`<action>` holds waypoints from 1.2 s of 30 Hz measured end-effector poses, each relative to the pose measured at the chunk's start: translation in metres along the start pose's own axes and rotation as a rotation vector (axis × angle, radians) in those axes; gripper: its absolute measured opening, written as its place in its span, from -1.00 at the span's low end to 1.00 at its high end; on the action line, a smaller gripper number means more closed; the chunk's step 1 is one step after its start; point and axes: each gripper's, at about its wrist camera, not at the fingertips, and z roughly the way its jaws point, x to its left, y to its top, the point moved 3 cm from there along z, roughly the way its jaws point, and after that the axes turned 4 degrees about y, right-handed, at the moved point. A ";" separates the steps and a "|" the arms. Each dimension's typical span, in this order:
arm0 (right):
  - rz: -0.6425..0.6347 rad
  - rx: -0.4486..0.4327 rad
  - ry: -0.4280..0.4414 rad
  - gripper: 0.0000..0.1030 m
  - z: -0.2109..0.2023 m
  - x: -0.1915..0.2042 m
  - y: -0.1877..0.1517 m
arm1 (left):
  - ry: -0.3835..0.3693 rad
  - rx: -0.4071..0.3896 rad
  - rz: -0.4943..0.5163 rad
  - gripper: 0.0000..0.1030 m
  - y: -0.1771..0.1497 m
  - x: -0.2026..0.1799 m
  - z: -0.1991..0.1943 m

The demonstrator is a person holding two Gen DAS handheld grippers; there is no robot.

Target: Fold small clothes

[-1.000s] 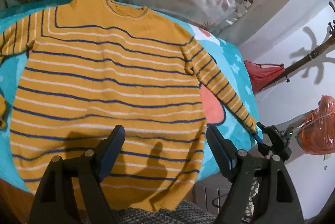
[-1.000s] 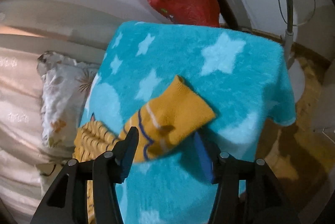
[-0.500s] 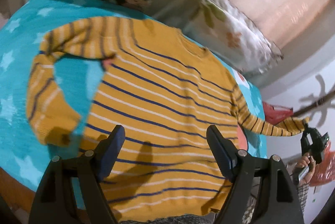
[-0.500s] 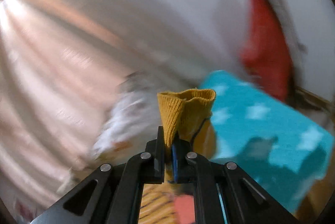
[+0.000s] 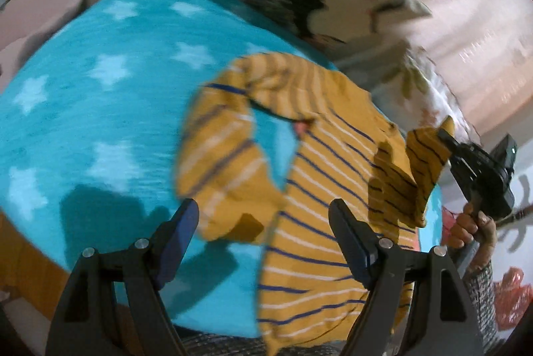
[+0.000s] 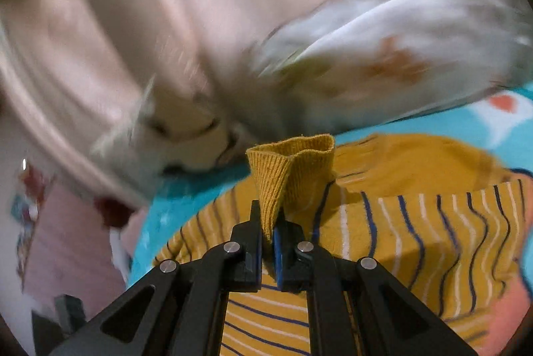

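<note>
With the cuff (image 6: 293, 163) pinched in the right hand-held gripper (image 6: 270, 251) and the left hand-held gripper (image 5: 263, 219) spread empty, the sleeve is best laid flat across the striped sweater (image 5: 319, 222)

A turquoise blanket (image 5: 110, 109) with pale stars covers the bed. Flower-printed pillows (image 6: 399, 56) lie along its far side against a pinkish curtain (image 6: 133, 6). A red plastic bag (image 5: 509, 296) hangs at the right.

Warm, dim indoor light. Motion blur smears both fisheye views, heaviest across the pillows (image 6: 383, 56) from 10 to 2 o'clock. Black vignette rings the bowed edges. Hard shadows fall on the blanket (image 5: 100, 109) at 7 o'clock; only the ribbed cuff (image 6: 293, 169) is sharp.
</note>
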 end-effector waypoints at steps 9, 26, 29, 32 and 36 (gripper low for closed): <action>-0.143 0.252 -0.064 -0.78 0.125 0.040 -0.056 | 0.053 -0.002 -0.076 0.54 0.000 0.055 -0.006; -0.016 0.220 -0.032 -0.11 0.041 0.017 -0.092 | 0.132 0.071 0.205 0.66 0.014 -0.004 0.068; -0.007 0.206 -0.080 -0.11 0.025 0.003 -0.099 | 0.214 0.073 0.268 -0.04 0.020 -0.009 0.084; -0.001 0.192 -0.128 -0.11 0.010 -0.009 -0.101 | 0.237 0.064 0.236 -0.56 0.044 0.005 0.083; 0.026 0.167 -0.142 -0.11 -0.007 -0.022 -0.100 | 0.369 -0.052 0.107 -0.62 0.102 0.056 0.066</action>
